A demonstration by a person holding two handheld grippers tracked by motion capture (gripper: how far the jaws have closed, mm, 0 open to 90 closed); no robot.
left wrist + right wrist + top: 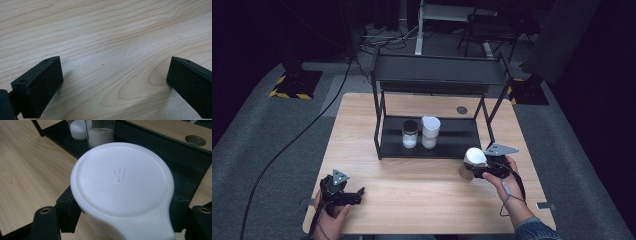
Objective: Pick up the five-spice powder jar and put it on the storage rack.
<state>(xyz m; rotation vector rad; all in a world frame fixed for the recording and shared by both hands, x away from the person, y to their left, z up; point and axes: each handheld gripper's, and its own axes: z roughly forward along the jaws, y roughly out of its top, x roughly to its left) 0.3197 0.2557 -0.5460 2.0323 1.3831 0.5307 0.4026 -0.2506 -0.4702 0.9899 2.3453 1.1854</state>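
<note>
Jar with white lid (474, 158): stands on the worktop (412, 195) at its right side, just in front of the near right corner of the black rack (432, 75), apart from the rack's bottom shelf. In the right gripper view the white lid (122, 180) is round with a spout-like tab toward the camera and a small cluster of raised marks near its middle. The body below the lid is mostly hidden; a brownish part shows at the worktop in the high view.

Right claw (476, 167): held level in the person's right hand (507, 180), pointing left toward the jar. Jaws stand on either side of the jar just under the lid and pinch it; one black pad (68, 207) presses the left flank, the other the right.

Left claw (357, 192): at the near left of the worktop, held in the left hand (332, 215). Jaws spread wide, with bare wood between them; pads (41, 85) hold nothing. They hang close over the surface; contact with it cannot be told.

Rack, bottom shelf: two jars side by side, well apart from the right claw. Left one, dark-capped jar (410, 134), white contents. Right one, taller jar (430, 131), white top, pale granular contents.

Worktop, far right: a round grommet hole (462, 110).
</note>
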